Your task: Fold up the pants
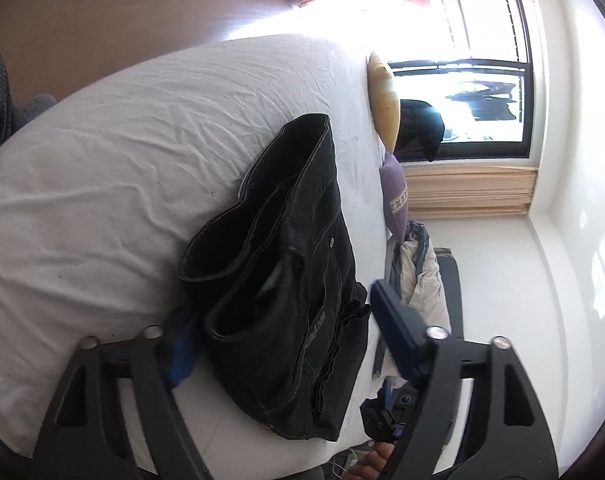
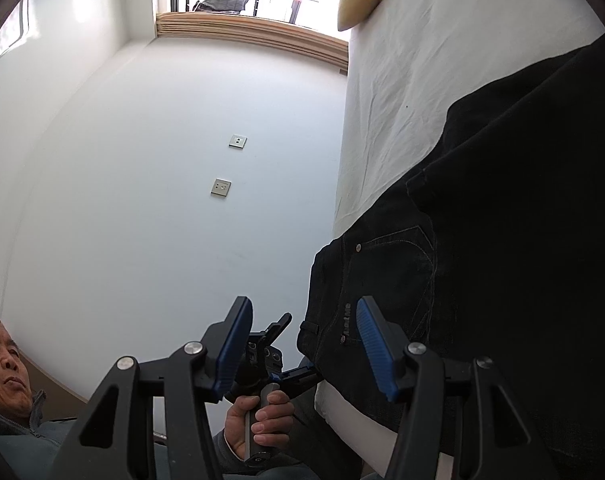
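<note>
Black denim pants (image 1: pixel 278 272) lie bunched and partly folded on the white bed (image 1: pixel 102 160); their waistband end hangs over the mattress edge. They also show in the right wrist view (image 2: pixel 502 220). My left gripper (image 1: pixel 286 336) is open, its jaws wide on either side of the waistband end; the left fingertip (image 1: pixel 182 356) is partly hidden behind the denim. My right gripper (image 2: pixel 302 344) is open and empty, just off the bed edge beside the waistband. In the right wrist view the left gripper (image 2: pixel 298 376) touches the pants' edge; its jaw state is unclear there.
A yellow pillow (image 1: pixel 384 100) and a purple pillow (image 1: pixel 396 196) lie at the far bed edge by the window (image 1: pixel 462 80). Bundled bedding (image 1: pixel 418 272) sits beside the bed. A white wall with two sockets (image 2: pixel 222 188) faces the right gripper. The person's face (image 2: pixel 2 364) is at lower left.
</note>
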